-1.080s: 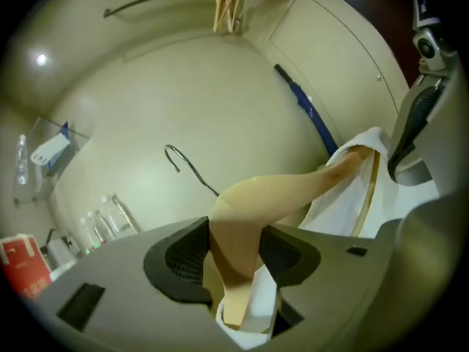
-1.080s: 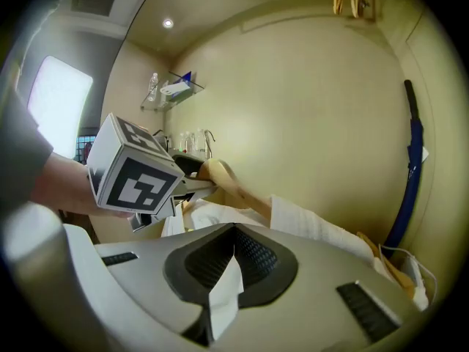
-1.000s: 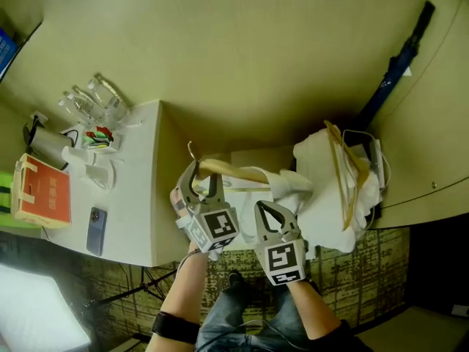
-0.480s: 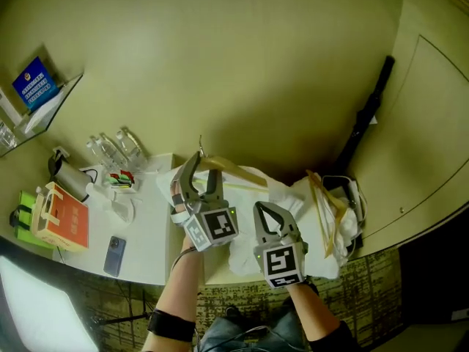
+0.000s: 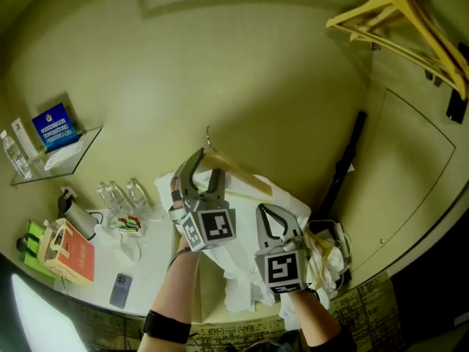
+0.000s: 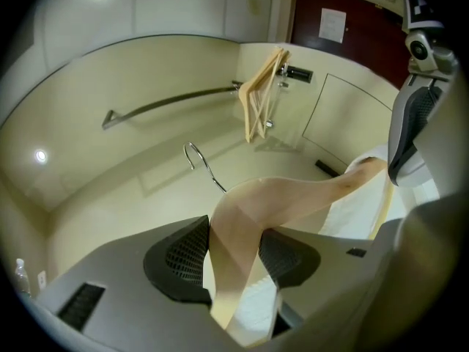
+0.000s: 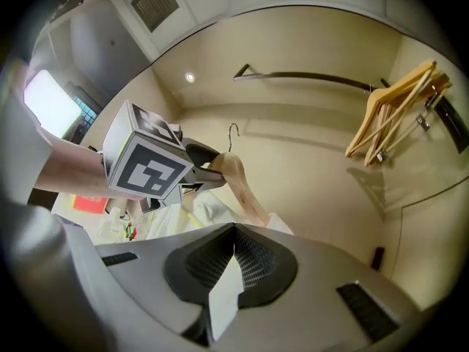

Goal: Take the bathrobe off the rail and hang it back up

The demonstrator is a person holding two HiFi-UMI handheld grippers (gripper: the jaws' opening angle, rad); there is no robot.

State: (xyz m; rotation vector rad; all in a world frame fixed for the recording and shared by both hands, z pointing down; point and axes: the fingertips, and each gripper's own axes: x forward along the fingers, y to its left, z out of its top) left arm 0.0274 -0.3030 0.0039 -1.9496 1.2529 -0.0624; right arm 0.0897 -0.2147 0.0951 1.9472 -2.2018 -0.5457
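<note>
Holding the wooden hanger [image 6: 293, 196] by one shoulder, the left gripper [image 6: 234, 251] has its fingers clamped on the wood. Hanger hook [image 6: 196, 156] sits below the rail [image 6: 168, 103], well apart. The right gripper [image 7: 233, 262] has its fingers pinched shut on a fold of the white bathrobe [image 5: 242, 270], which hangs from the hanger beside the worktop [image 5: 146, 270]. Rail is mostly bare; spare hangers [image 7: 396, 101] crowd its right end. A dark umbrella [image 5: 344, 167] leans on the wall near the robe.

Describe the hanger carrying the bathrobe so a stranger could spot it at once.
Start at the long rail overhead, where bare wooden hangers dangle at one end. Well below it, the left gripper is clamped on another wooden hanger. Only this one has a white bathrobe draped on it.
</note>
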